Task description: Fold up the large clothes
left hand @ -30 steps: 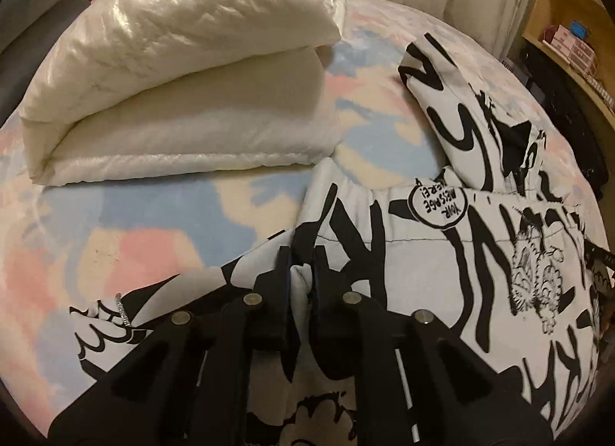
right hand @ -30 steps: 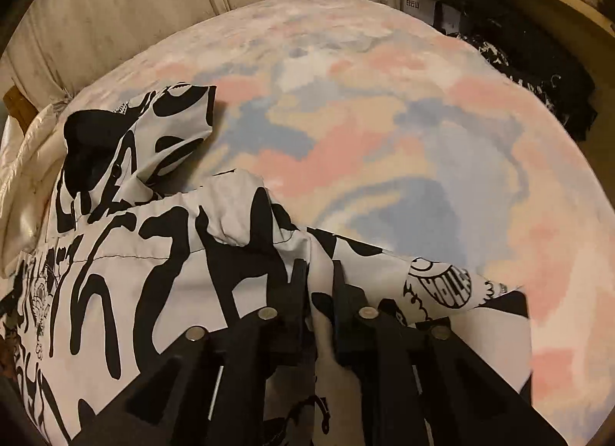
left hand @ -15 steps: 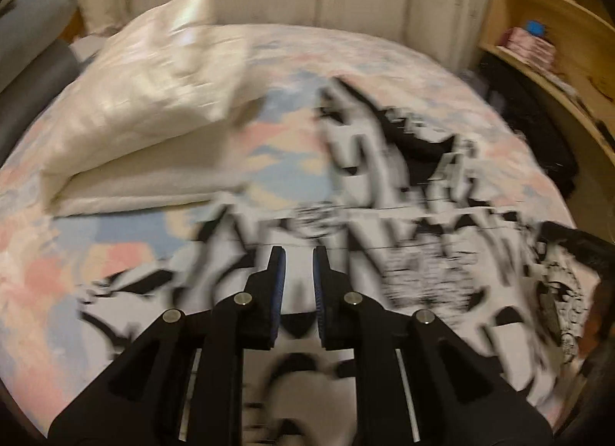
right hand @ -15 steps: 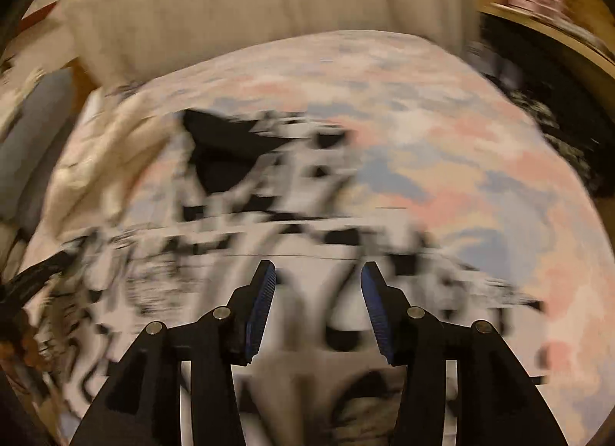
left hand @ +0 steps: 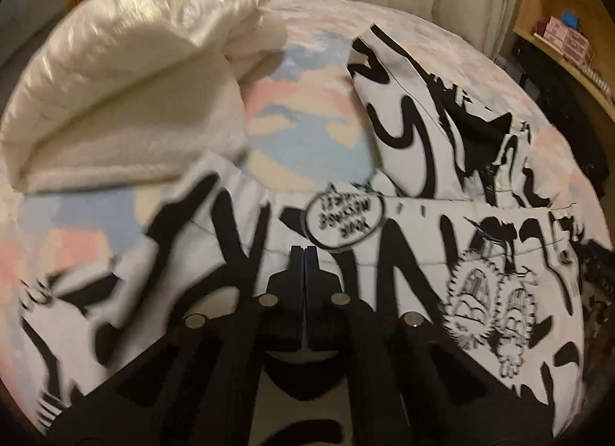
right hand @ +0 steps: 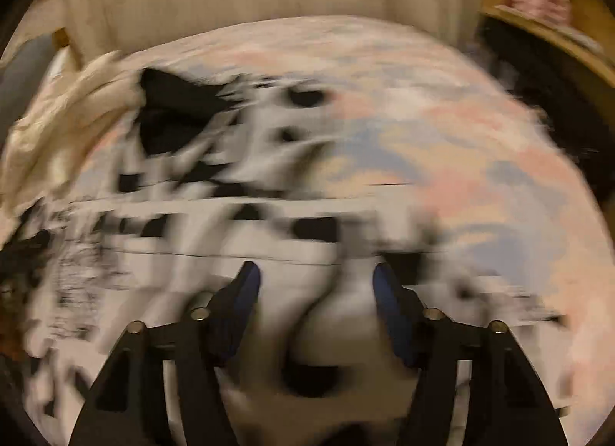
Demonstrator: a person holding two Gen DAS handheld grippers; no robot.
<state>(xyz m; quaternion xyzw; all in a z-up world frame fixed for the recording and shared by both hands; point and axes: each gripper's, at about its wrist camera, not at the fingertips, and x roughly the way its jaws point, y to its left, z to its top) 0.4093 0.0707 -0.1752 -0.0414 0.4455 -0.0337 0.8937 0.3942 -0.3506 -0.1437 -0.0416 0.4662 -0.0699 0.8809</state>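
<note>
Left gripper (left hand: 303,250) fingers pressed together, empty, right gripper (right hand: 313,273) fingers just spread, nothing between; unheld, the printed garment (left hand: 423,254) may spring unfolded on the bed (left hand: 307,127)

Your garment: the white hoodie (left hand: 384,292) with bold black graffiti print lies spread on the pastel bedspread (left hand: 307,131), hood (left hand: 415,119) flopped toward the headboard, partly folded.

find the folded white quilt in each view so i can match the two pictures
Left wrist view: the folded white quilt fills the upper left, lying on the pastel bed sheet beyond the black-and-white printed garment.
Right wrist view: the quilt is only a blurred cream strip at the left edge.
Shared landmark: the wooden shelf with pink boxes, upper right in both.
</note>
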